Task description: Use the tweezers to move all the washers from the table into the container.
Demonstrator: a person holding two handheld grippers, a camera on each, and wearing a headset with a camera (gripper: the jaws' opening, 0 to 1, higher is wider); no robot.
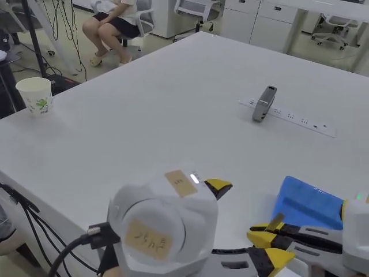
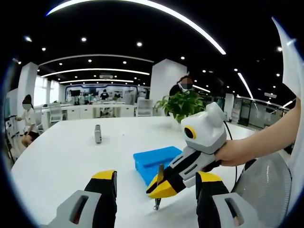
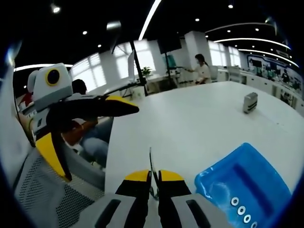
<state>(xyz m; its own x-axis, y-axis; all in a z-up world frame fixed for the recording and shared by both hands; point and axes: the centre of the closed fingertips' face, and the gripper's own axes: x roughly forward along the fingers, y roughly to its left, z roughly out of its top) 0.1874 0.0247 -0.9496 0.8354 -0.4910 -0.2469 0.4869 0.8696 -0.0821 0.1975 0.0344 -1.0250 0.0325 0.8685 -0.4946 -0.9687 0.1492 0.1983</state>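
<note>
My right gripper (image 3: 154,179) is shut on thin metal tweezers (image 3: 151,164), whose tips point out over the white table (image 3: 190,123). A blue container (image 3: 244,187) lies just to its right, with several small white washers (image 3: 241,208) in it. In the head view the right gripper (image 1: 262,235) sits at the bottom right beside the container (image 1: 308,205). My left gripper (image 2: 156,187) stands open, its jaws wide apart. The right gripper (image 2: 164,185) with the tweezers (image 2: 158,190) hangs between them, in front of the container (image 2: 156,160).
A paper cup (image 1: 36,95) stands at the table's far left. A white power strip (image 1: 300,120) with a grey adapter (image 1: 264,104) lies at the back right. A person (image 1: 115,23) sits beyond the table. Cables (image 1: 29,219) hang off the near left edge.
</note>
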